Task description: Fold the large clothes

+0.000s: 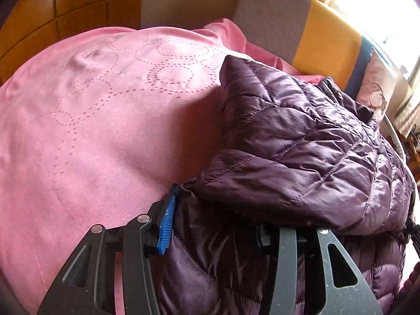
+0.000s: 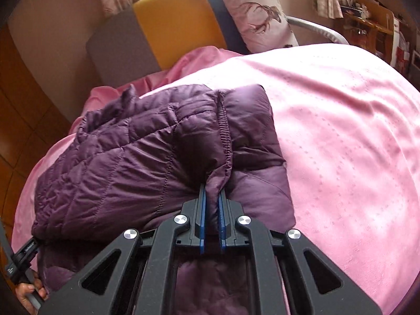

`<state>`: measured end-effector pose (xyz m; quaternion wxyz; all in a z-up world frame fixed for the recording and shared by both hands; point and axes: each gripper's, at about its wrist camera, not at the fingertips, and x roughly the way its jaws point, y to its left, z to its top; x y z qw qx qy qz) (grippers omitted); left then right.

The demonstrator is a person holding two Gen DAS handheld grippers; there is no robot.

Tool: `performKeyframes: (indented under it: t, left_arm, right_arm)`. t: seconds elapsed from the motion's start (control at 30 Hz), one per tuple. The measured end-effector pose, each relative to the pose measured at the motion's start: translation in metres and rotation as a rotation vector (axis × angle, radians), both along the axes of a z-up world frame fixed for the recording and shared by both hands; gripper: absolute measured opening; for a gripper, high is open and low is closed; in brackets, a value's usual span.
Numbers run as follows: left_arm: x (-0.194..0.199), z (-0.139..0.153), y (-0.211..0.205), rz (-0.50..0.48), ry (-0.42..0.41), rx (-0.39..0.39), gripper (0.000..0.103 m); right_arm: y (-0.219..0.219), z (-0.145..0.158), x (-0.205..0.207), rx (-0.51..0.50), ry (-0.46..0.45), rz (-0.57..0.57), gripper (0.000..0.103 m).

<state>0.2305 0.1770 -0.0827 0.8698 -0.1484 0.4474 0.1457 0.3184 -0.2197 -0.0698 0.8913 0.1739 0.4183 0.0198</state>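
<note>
A purple quilted puffer jacket (image 1: 302, 141) lies folded over itself on a pink bedspread (image 1: 92, 120). In the left wrist view my left gripper (image 1: 215, 223) has its jaws wide apart, with a fold of the jacket lying between and over them; its blue left pad (image 1: 168, 225) shows, the right one is mostly hidden by fabric. In the right wrist view my right gripper (image 2: 213, 210) is shut on the jacket's elastic hem edge (image 2: 223, 141), the blue pads (image 2: 202, 215) pinching the fabric. The jacket (image 2: 126, 162) spreads to the left of it.
The bedspread (image 2: 341, 136) covers the bed. A grey, yellow and blue headboard (image 2: 173, 23) and a pillow with a deer print (image 2: 260, 18) stand at the back. Wooden wardrobe panels (image 1: 65, 8) are on the left, shelves with clutter (image 2: 378, 26) at the right.
</note>
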Motion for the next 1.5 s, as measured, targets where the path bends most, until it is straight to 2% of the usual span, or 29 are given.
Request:
performKeyframes:
  t: [0.1, 0.17, 0.27, 0.3, 0.33, 0.4, 0.47, 0.53, 0.63, 0.77, 0.87, 0.97, 1.03, 1.07, 1.13, 1.33, 1.43, 1.5]
  left_arm:
    - [-0.007, 0.004, 0.001, -0.025, 0.006, 0.007, 0.048]
    - [-0.016, 0.009, 0.004, -0.032, -0.001, 0.008, 0.061]
    - [-0.037, 0.025, 0.010, -0.029, -0.058, 0.054, 0.067]
    - [-0.044, 0.032, 0.014, -0.035, -0.088, 0.052, 0.067]
    - [-0.047, 0.037, 0.016, -0.041, -0.109, 0.047, 0.067]
    - [-0.049, 0.051, 0.020, -0.051, -0.161, 0.044, 0.067]
    - [-0.042, 0.064, 0.018, -0.081, -0.211, 0.022, 0.073]
    - [-0.030, 0.070, 0.013, -0.101, -0.232, 0.013, 0.073]
    - [-0.003, 0.074, -0.003, -0.142, -0.244, -0.011, 0.074]
    - [0.032, 0.071, -0.018, -0.187, -0.245, -0.026, 0.074]
    - [0.057, 0.057, -0.021, -0.201, -0.212, -0.037, 0.074]
    - [0.076, 0.037, -0.017, -0.211, -0.161, -0.040, 0.074]
    - [0.085, 0.014, -0.013, -0.226, -0.091, -0.054, 0.072]
    - [0.085, 0.001, -0.009, -0.230, -0.078, -0.081, 0.072]
    - [0.082, -0.007, -0.009, -0.241, -0.093, -0.073, 0.072]
    - [0.083, -0.007, -0.013, -0.235, -0.066, -0.043, 0.072]
    - [0.068, 0.012, -0.024, -0.206, -0.060, 0.022, 0.072]
    - [0.049, 0.025, -0.035, -0.229, -0.102, 0.047, 0.072]
  right_arm:
    - [0.001, 0.000, -0.001, -0.053, 0.008, -0.004, 0.006]
    - [0.002, 0.003, -0.003, -0.101, 0.013, -0.016, 0.007]
    - [0.002, 0.005, -0.004, -0.143, 0.023, -0.011, 0.008]
    - [0.003, 0.008, -0.006, -0.158, 0.022, 0.003, 0.013]
    - [0.004, 0.012, -0.008, -0.181, 0.017, 0.008, 0.032]
    - [0.004, 0.023, -0.014, -0.222, -0.028, -0.006, 0.052]
    - [0.006, 0.034, -0.017, -0.208, -0.086, 0.003, 0.056]
    - [0.015, 0.046, -0.017, -0.183, -0.128, 0.023, 0.075]
    - [0.036, 0.053, -0.003, -0.207, -0.148, 0.062, 0.081]
    - [0.052, 0.042, 0.024, -0.234, -0.123, 0.067, 0.082]
    - [0.057, 0.026, 0.048, -0.276, -0.084, 0.056, 0.082]
    - [0.057, 0.010, 0.067, -0.302, -0.051, 0.055, 0.088]
    - [0.054, -0.002, 0.070, -0.300, -0.036, 0.067, 0.092]
    - [0.052, -0.008, 0.071, -0.289, -0.026, 0.071, 0.092]
    - [0.046, -0.019, 0.071, -0.242, -0.021, 0.076, 0.095]
    - [0.046, -0.029, 0.077, -0.253, -0.006, 0.073, 0.096]
    - [0.049, -0.022, 0.075, -0.280, 0.001, 0.068, 0.099]
    - [0.055, -0.012, 0.066, -0.320, -0.022, 0.065, 0.099]
